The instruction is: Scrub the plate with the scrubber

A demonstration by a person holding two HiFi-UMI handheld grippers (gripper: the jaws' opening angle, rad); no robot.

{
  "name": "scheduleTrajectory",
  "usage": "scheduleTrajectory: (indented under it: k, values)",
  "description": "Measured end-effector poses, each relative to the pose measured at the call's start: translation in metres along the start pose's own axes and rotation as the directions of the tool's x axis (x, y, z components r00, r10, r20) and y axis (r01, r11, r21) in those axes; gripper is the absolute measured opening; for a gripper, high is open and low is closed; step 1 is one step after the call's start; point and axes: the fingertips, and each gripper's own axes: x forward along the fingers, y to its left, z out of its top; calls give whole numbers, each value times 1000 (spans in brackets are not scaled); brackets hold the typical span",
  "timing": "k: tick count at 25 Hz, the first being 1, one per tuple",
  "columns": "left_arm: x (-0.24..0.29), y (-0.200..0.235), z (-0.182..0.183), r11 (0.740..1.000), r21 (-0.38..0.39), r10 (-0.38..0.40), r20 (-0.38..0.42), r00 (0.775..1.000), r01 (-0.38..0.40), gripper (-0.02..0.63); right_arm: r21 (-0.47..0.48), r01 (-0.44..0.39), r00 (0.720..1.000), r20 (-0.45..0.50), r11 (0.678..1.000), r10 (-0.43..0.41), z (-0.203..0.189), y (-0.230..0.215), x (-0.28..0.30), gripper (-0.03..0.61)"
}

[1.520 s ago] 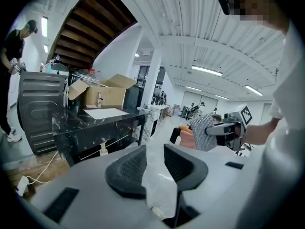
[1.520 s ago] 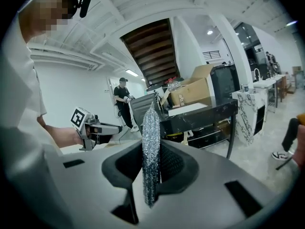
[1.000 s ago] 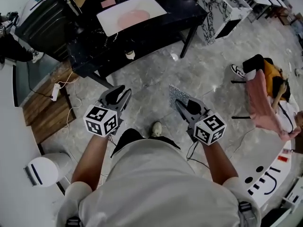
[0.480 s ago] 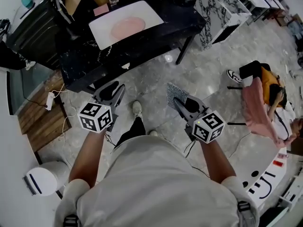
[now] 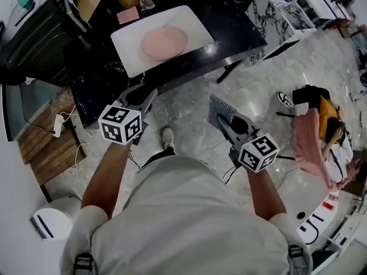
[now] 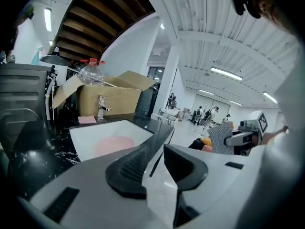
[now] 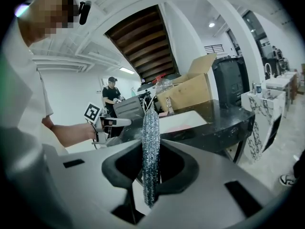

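Plate (image 5: 164, 42) lies in white basin (image 5: 198, 23); right hand-held gripper (image 5: 222, 121) clamps scrubber (image 5: 218, 106), left hand-held gripper (image 5: 143, 96) gapes empty.

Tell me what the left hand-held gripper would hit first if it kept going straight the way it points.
Probably the near edge of the black table, just short of the white tray holding the pink plate. Depth is unclear, though.
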Motion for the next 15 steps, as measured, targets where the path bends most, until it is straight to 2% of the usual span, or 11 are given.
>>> scheduleTrajectory:
  k: [7, 15]
  values:
    - [45, 74, 14, 999, -44, -3, -42, 999, 1, 115, -13, 12, 1000, -3, 1000, -12, 43, -16, 65, 75]
    - [102, 134, 13, 990, -120, 64, -107, 992, -76, 127, -29, -27, 1000, -7, 999, 27, 73, -49, 110, 75]
